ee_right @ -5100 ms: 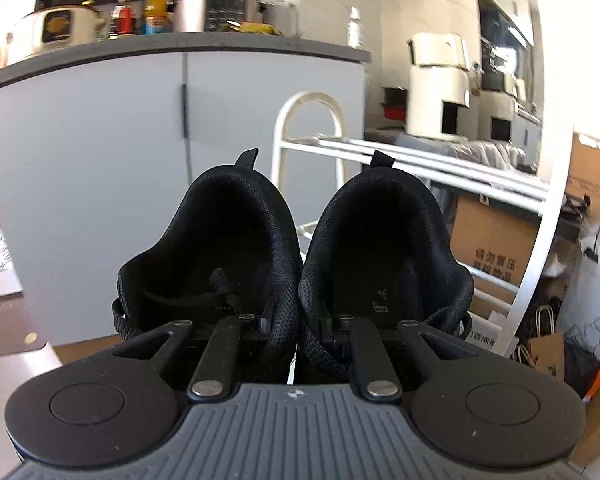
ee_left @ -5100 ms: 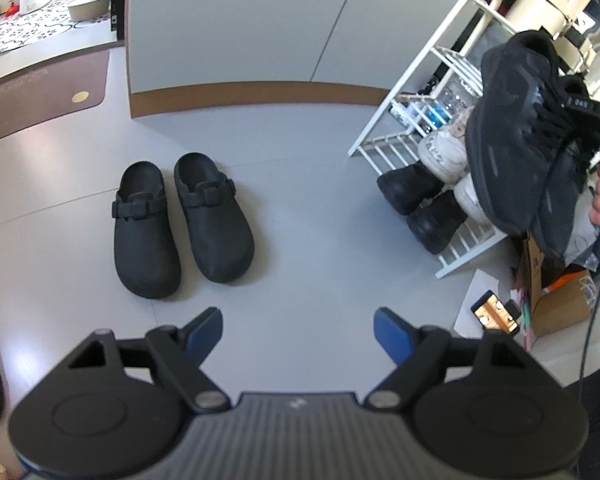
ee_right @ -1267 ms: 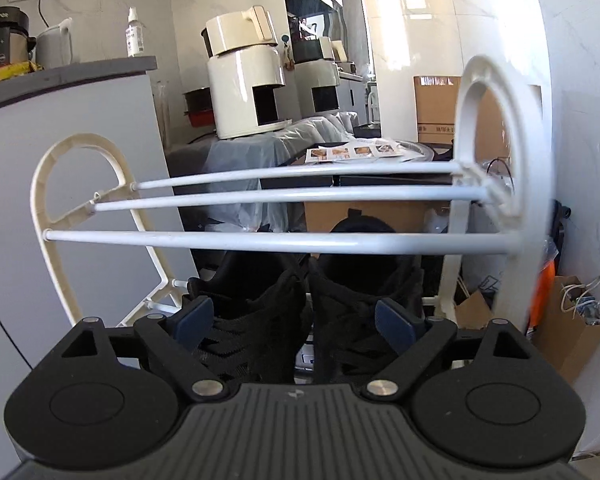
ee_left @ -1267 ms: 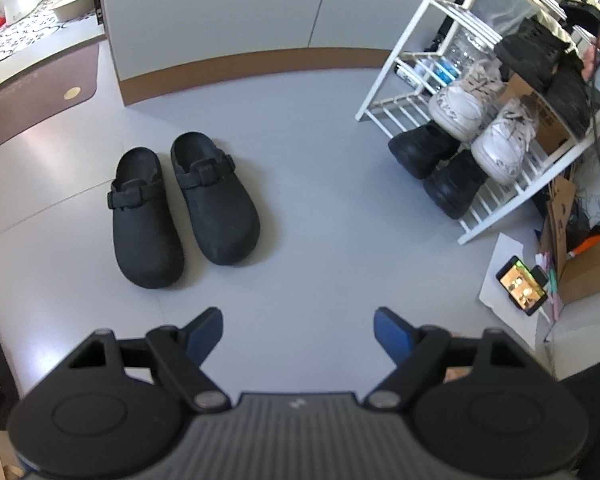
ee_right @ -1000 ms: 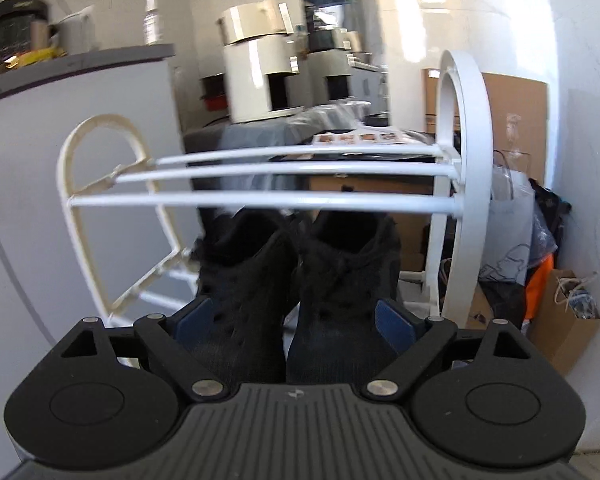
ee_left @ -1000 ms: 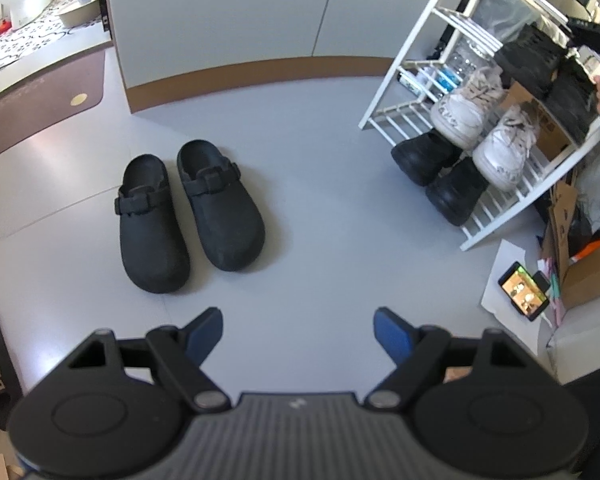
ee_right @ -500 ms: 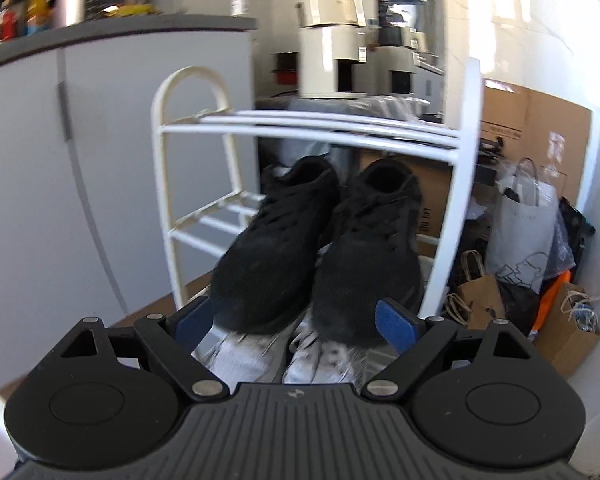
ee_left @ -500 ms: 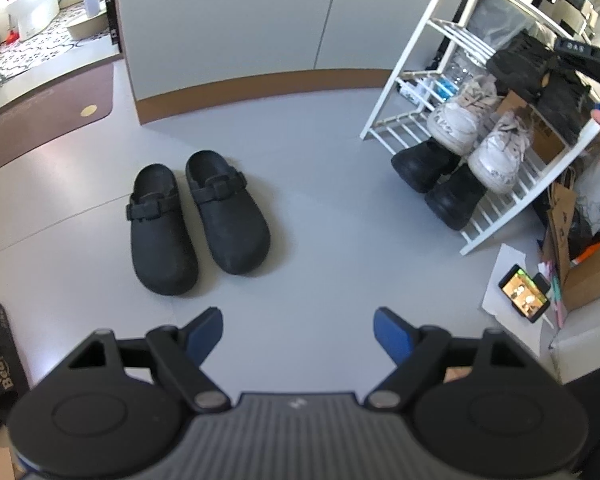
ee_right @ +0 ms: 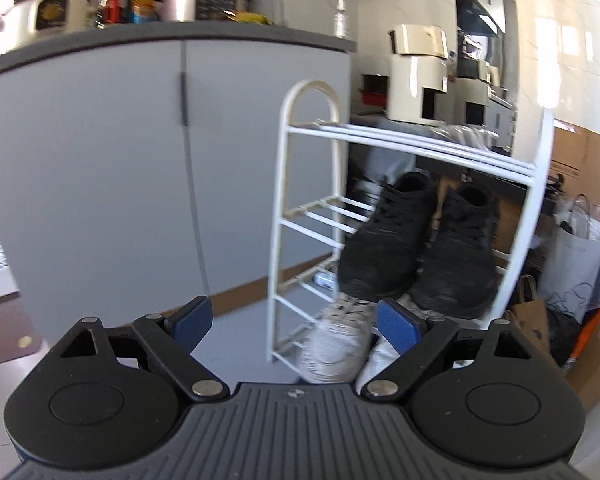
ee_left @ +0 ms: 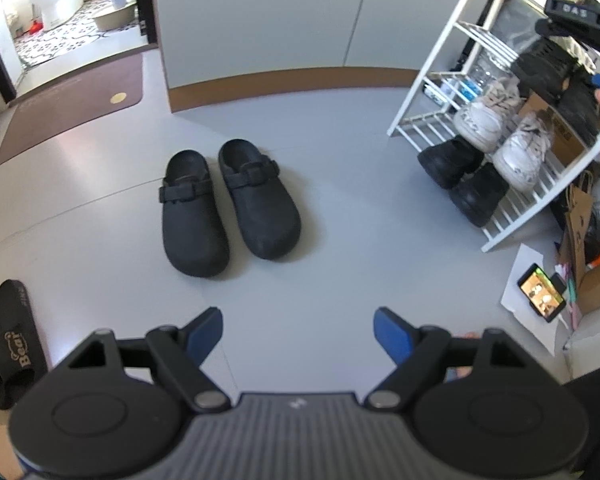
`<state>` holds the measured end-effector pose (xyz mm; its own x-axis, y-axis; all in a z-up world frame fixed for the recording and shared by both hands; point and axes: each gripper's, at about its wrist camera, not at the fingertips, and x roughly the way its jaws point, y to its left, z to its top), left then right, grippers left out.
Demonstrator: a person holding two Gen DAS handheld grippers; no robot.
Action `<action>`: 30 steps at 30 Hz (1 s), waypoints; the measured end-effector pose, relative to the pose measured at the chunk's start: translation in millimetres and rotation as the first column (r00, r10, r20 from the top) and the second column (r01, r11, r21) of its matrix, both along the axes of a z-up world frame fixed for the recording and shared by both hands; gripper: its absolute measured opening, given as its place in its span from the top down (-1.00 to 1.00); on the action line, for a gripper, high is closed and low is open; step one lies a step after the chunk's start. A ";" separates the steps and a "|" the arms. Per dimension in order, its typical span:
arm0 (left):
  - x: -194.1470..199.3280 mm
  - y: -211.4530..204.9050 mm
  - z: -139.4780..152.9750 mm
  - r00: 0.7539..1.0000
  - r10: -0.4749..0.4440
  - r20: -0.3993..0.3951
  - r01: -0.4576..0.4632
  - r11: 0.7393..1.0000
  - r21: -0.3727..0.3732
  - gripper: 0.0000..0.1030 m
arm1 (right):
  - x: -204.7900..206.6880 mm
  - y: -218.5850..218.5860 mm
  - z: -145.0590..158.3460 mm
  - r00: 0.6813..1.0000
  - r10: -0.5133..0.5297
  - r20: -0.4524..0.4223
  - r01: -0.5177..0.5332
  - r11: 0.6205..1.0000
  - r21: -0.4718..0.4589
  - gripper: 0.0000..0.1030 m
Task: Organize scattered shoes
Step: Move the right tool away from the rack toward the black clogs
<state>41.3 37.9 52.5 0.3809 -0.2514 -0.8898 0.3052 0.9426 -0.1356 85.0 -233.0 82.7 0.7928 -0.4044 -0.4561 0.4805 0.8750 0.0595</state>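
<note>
Down on the left, the left tool (ee_left: 298, 330) points steeply at the grey floor (ee_left: 340, 272), its blue-padded jaws spread wide with nothing between them. At its far left lie black slide sandals with "Bear" lettering (ee_left: 8, 344). Ahead and slightly left, well apart from the tips, a pair of black strapped clogs (ee_left: 228, 206) sits side by side, toes toward the tool. Ahead to the right stands the white wire shoe rack (ee_left: 452, 84), with chunky black shoes (ee_left: 464, 180) lowest and white lace-up sneakers (ee_left: 500, 136) above them. The right tool (ee_right: 294, 326) is likewise wide open and empty, and the black lace-up sneakers (ee_right: 416, 244) rest beyond it on the rack's middle shelf.
</note>
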 end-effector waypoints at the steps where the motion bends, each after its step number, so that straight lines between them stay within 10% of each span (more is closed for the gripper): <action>1: 0.9 2.1 0.0 1.000 0.006 0.000 -0.006 1.000 0.001 -0.64 | -2.6 5.6 0.3 1.000 0.003 0.004 -0.003 1.000 0.016 -0.85; 30: 24.9 3.6 0.3 1.000 0.027 0.011 -0.027 0.999 0.035 -0.64 | -17.7 124.5 23.0 0.886 0.460 0.062 -0.457 0.887 -0.063 -0.86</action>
